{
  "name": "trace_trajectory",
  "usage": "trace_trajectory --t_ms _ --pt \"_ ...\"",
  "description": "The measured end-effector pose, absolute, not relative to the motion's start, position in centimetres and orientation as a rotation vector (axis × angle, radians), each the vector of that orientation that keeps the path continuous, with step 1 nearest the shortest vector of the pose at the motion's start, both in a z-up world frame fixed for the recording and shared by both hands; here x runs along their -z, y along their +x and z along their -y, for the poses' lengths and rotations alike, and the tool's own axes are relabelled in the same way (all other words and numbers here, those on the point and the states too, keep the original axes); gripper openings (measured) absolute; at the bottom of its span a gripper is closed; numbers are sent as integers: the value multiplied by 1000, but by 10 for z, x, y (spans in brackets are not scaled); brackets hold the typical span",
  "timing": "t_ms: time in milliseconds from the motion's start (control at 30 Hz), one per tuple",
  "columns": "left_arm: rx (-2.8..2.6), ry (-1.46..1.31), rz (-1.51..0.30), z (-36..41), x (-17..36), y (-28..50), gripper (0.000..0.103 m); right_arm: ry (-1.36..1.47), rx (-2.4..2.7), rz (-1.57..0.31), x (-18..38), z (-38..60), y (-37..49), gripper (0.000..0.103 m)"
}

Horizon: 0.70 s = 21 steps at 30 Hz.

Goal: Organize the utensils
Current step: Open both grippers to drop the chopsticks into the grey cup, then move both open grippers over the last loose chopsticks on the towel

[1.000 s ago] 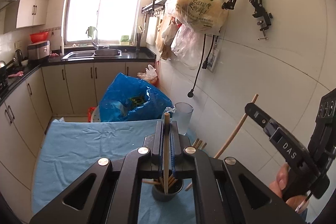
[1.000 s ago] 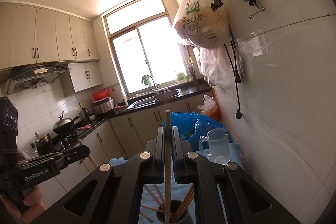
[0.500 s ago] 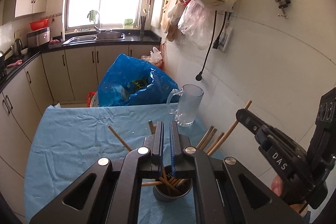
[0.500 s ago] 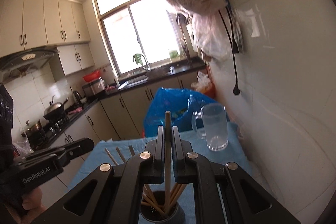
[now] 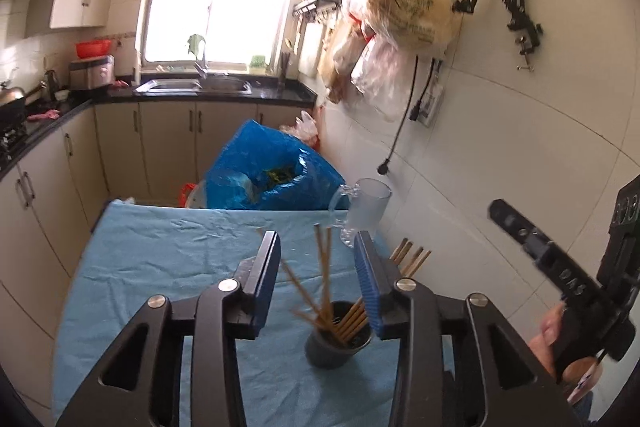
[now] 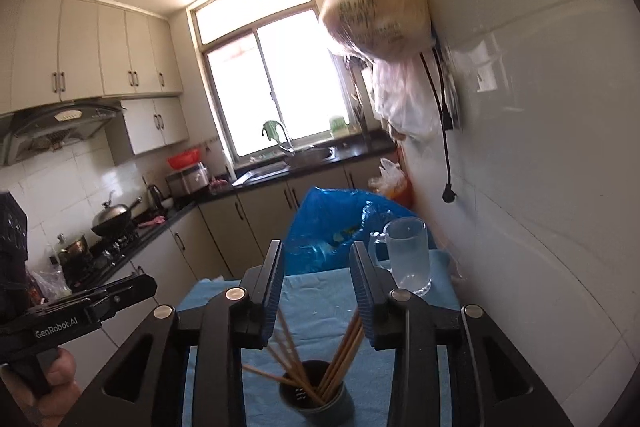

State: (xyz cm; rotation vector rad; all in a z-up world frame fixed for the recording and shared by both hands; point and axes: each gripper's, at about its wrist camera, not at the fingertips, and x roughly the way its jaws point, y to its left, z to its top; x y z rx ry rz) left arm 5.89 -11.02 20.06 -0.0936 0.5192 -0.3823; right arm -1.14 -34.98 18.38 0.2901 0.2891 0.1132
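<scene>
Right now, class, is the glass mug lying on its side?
No, the mug stands upright on the blue cloth, open end up.

Light-blue cloth [image 5: 160, 259], dark-grey cup [image 5: 332, 343] — tan chopsticks [image 5: 325, 279], blue bag [image 5: 264, 167].

Your left claw [image 5: 316, 277] points forward and somewhat downward, its jaws opening, the blue-padded fingers [image 5: 266, 277] standing apart with nothing pressed between them; your right claw [image 6: 318, 287] sits closer to level, its jaws likewise opening, pads clear of any contact; in the left wrist view your right hand [image 5: 560, 343] shows at the lower right edge, wrapped around its claw's black handle; in the right wrist view your left hand [image 6: 44, 387] appears at the lower left, fingers closed on the other handle; both claws point the same way, side by side.
</scene>
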Motion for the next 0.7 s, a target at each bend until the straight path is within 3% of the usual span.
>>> trace_trajectory --t_ms 67,133,300,467,700 --pt "360 -110 -492 90 -198 42 62 287 -150 -298 -180 341 -23 59" --pt "331 -125 -485 69 -190 27 72 258 -189 -338 -169 324 -33 62" --pt "207 -166 -599 12 -143 16 73 214 -286 -499 -122 275 -34 63" --pt "71 -309 -826 -51 -69 28 73 234 -409 -746 -67 219 -3 63" --pt "3 -384 -1030 -91 -9 43 75 207 -375 -1007 -10 162 46 63"
